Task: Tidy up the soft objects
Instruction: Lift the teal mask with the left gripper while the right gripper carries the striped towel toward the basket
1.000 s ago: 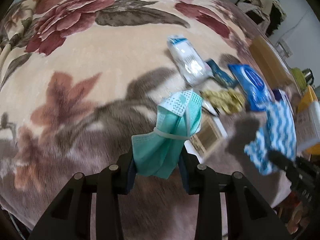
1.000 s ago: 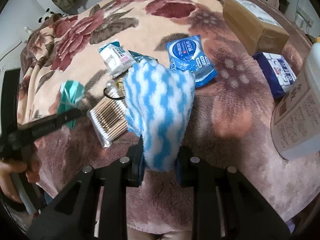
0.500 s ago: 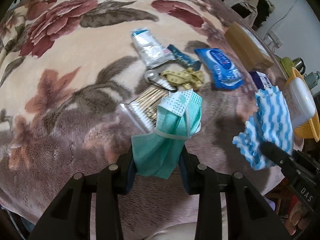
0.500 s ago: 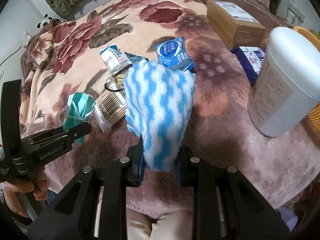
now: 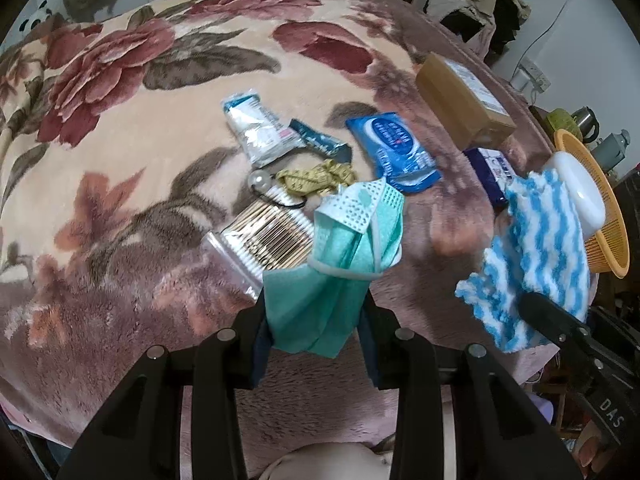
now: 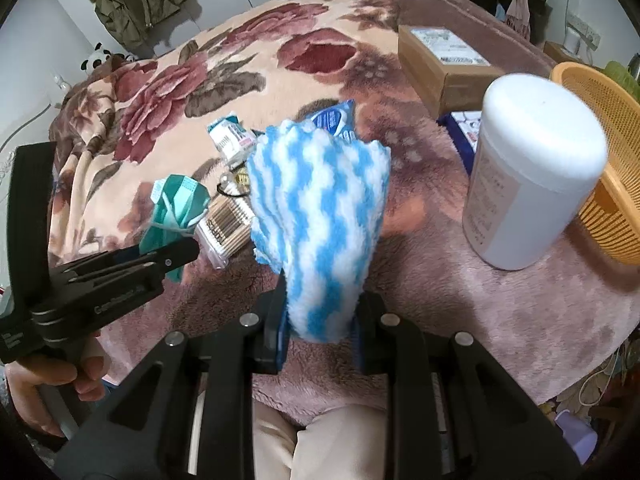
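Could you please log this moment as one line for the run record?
left tongs: shut on green face mask | right tongs: shut on blue-white fluffy cloth | both held above floral blanket | orange basket at right

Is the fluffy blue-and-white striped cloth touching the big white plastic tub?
Apart. The right wrist view shows pink blanket between the fluffy blue-and-white striped cloth and the big white plastic tub.
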